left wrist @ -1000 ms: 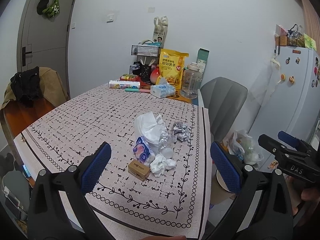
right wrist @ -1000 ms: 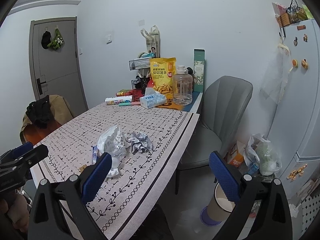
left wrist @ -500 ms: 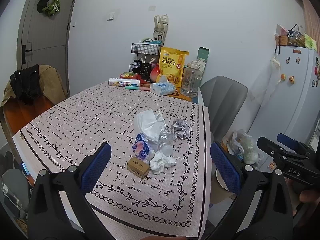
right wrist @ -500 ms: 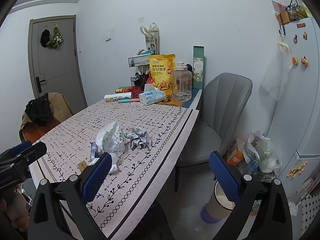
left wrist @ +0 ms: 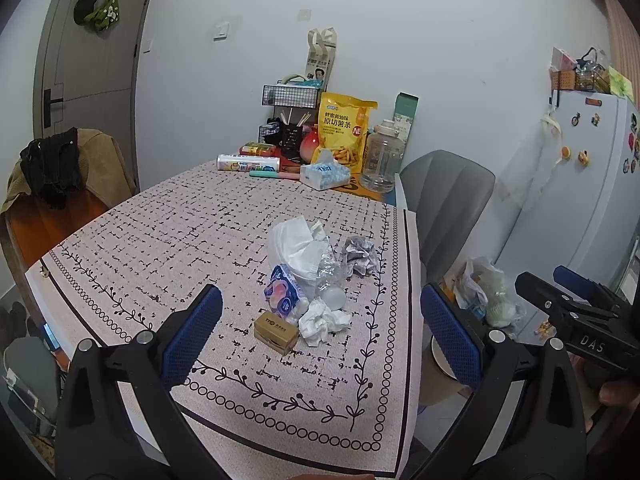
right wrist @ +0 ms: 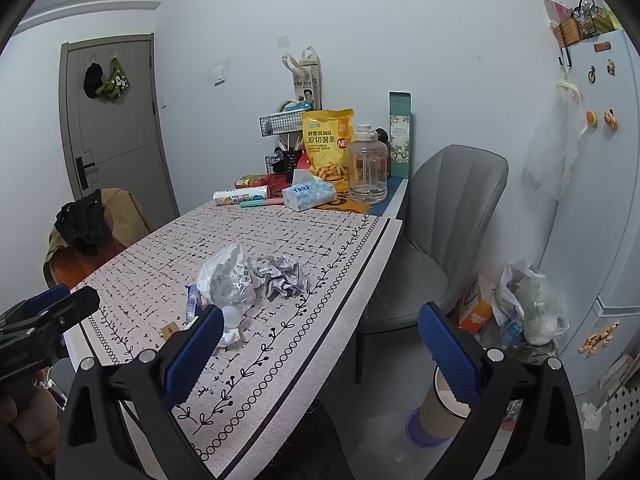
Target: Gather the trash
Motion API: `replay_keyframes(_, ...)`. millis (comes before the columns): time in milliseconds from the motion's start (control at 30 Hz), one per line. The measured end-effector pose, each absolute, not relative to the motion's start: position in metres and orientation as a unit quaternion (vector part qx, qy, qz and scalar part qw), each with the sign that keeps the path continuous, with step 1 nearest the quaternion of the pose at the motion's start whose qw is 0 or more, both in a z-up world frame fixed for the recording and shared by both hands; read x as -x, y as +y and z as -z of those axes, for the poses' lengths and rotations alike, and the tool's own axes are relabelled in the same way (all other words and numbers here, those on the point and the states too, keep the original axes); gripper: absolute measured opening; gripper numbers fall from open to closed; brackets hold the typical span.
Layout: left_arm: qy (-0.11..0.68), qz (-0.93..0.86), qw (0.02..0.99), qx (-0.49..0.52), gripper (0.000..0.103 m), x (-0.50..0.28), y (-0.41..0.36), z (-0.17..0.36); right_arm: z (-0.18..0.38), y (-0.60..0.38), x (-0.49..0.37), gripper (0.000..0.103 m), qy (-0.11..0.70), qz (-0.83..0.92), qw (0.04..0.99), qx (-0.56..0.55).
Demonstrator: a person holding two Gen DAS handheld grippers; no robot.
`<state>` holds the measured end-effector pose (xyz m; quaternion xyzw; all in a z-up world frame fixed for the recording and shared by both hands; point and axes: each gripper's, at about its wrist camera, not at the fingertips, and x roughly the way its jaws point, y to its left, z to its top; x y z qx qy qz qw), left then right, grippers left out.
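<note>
Table (left wrist: 168, 232) ahead of both my grippers, patterned cloth over it. Bin (right wrist: 444, 404) on floor below right gripper (right wrist: 320, 350), just off table edge, I judge staged for drops. Trash pile (left wrist: 316, 280) dead ahead of left gripper (left wrist: 320, 320), between its spread fingers: white bag, crumpled paper (left wrist: 359, 255), tissue wad (left wrist: 322, 320), small brown box (left wrist: 276, 331) nearest. Left jaws wide, nothing held. Right jaws wide too, empty, pile off to its left. Both held back, I judge lining up first pick.
</note>
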<state>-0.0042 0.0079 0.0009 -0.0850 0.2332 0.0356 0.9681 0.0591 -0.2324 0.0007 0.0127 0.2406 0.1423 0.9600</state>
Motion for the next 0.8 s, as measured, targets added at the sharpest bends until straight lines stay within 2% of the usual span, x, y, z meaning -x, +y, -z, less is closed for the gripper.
replay_keyframes(800, 0.247, -0.038, 0.963, 0.097, 0.098, -0.004, 0.025, 0.012, 0.008, -0.223, -0.062, 0.096, 0.231, -0.183, 0.955, -0.022)
